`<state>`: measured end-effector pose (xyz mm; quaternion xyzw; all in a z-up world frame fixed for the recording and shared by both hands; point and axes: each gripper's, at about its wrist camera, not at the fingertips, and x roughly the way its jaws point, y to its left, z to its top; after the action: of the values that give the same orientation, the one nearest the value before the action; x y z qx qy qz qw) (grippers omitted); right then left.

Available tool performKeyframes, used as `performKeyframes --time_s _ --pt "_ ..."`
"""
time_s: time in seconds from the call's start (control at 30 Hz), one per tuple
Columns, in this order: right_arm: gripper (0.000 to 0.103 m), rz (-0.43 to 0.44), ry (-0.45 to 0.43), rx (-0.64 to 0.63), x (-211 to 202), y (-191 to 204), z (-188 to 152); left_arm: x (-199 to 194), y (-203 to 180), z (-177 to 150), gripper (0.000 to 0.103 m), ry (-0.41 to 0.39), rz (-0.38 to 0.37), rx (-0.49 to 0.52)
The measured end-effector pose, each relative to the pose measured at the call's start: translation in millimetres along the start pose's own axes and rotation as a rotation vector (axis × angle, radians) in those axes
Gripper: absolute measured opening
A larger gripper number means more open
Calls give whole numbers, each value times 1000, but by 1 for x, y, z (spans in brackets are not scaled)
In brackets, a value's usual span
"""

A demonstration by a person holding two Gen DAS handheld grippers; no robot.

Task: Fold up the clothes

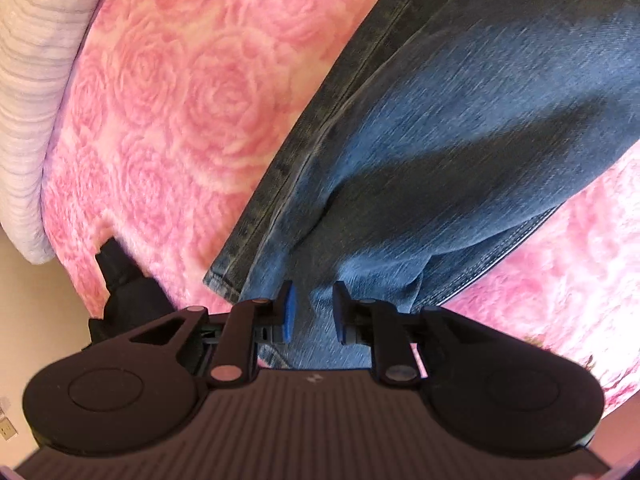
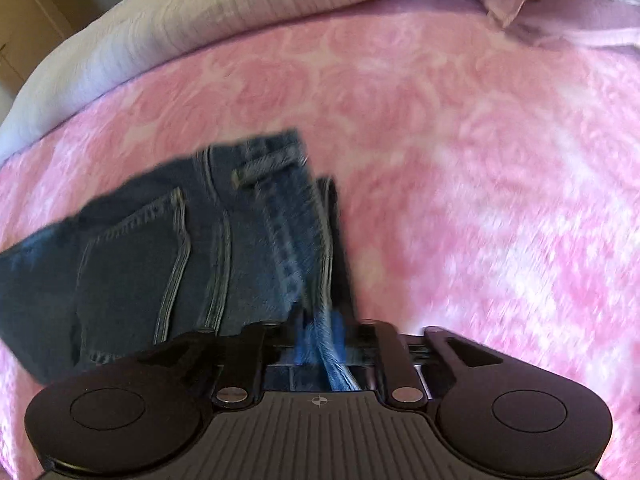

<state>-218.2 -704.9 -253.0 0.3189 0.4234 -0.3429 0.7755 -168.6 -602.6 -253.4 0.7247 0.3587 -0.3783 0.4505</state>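
Observation:
A pair of blue jeans (image 1: 460,128) lies on a pink rose-patterned blanket (image 1: 180,92). In the left wrist view the legs run from the top right down to the hems by my left gripper (image 1: 313,312). Its blue pads stand apart over the denim near the hem, not clamped. In the right wrist view the waist and a back pocket of the jeans (image 2: 168,248) show, blurred by motion. My right gripper (image 2: 323,328) is shut on a fold of the jeans at their right edge.
A white quilted cover (image 2: 240,8) lies folded back along the far side of the bed and shows at the left in the left wrist view (image 1: 32,80). A dark object (image 1: 124,292) sits at the blanket's near edge. The floor (image 1: 44,320) shows beyond.

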Motion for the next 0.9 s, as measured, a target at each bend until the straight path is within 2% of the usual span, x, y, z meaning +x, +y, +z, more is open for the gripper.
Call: performKeyframes --time_s 0.07,0.17,0.27,0.4,0.5,0.53,0.57,0.6,0.67,0.73,0.9 --pt "44 -6 -57 -51 -6 7 13 -1 0 1 17 -5 0 0" --pt "60 11 -111 -129 -4 15 33 3 1 -1 17 2 3 -8" --pt "61 72 -111 -219 17 16 55 9 1 -3 17 12 9 -13" --pt "61 177 -68 -214 58 1 77 19 -1 -6 17 31 13 -24" --pt "61 223 -34 -190 81 -4 83 26 -5 -6 17 48 14 -20" --pt "59 220 -19 -170 87 -4 84 27 -7 -6 17 52 14 -17" --pt "39 222 -3 -144 90 -5 84 27 -9 -5 17 54 13 -15" --pt "37 231 6 -114 92 -7 84 27 -10 -5 17 55 16 -12" --pt "25 249 -10 -61 82 -10 81 23 -11 -6 17 48 18 -16" --pt "22 253 -53 -47 62 -5 75 18 -10 -10 17 33 12 -31" --pt "14 250 -149 -28 -17 14 42 -8 -12 -31 5 -25 2 -56"
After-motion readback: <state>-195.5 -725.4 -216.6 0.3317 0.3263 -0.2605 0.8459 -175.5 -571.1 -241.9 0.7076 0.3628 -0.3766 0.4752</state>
